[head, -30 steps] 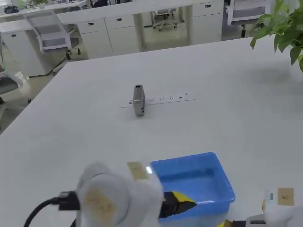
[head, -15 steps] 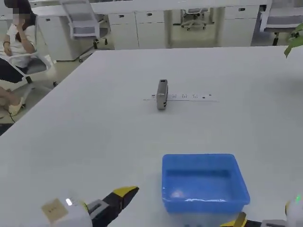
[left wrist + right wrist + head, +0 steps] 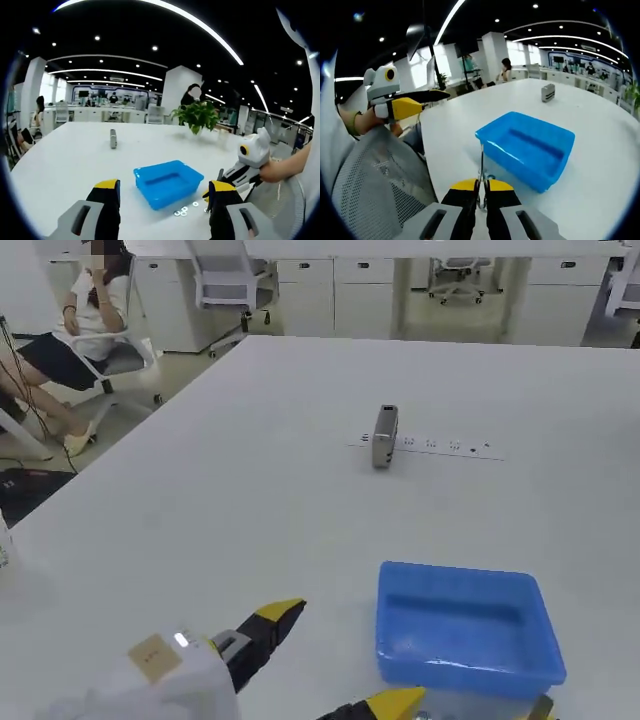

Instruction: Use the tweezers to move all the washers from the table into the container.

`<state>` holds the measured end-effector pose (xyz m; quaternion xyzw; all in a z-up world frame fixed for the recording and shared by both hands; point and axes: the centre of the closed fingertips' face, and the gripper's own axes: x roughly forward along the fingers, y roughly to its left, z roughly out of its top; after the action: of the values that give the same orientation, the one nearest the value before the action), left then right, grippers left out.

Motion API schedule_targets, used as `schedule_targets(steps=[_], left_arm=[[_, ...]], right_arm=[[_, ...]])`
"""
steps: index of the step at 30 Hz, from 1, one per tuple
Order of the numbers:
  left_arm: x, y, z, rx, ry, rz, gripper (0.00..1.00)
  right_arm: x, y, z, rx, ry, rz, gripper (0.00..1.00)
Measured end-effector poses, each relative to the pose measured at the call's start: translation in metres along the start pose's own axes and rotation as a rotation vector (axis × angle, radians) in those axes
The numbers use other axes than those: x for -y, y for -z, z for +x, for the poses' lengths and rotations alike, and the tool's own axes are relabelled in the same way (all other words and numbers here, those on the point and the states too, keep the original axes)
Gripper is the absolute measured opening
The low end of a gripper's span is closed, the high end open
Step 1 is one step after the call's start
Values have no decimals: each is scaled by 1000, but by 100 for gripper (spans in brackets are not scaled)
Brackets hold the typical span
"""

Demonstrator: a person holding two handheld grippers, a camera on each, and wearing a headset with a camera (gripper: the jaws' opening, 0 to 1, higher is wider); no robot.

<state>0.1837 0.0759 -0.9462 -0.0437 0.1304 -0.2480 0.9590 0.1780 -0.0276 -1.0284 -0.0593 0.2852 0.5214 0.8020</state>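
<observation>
Several washers (image 3: 184, 210) lie on table (image 3: 75, 165) just beside blue container (image 3: 167, 182); R gripper (image 3: 482, 186) clamps tweezers (image 3: 481, 165), L gripper (image 3: 163, 187) jaws spread & empty; risk: flat washers cd skid off thin tips.

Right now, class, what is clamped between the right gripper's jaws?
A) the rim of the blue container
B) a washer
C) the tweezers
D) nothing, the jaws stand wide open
C: in the right gripper view, the right gripper has its jaws closed on the thin metal tweezers, which stick out ahead toward the blue container.
</observation>
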Motion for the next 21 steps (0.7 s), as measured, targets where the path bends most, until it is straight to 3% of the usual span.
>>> schedule_targets(steps=[9,15,21], left_arm=[[0,9,3,-51,-3,32,77],[1,11,3,-62,1,48,77],[3,11,3,-62,3,84,77]], right_arm=[[13,-15,-18,19,19,15,2],[33,-45,-31,92,55,35,2],[52,-68,-29,139,80,55,2]])
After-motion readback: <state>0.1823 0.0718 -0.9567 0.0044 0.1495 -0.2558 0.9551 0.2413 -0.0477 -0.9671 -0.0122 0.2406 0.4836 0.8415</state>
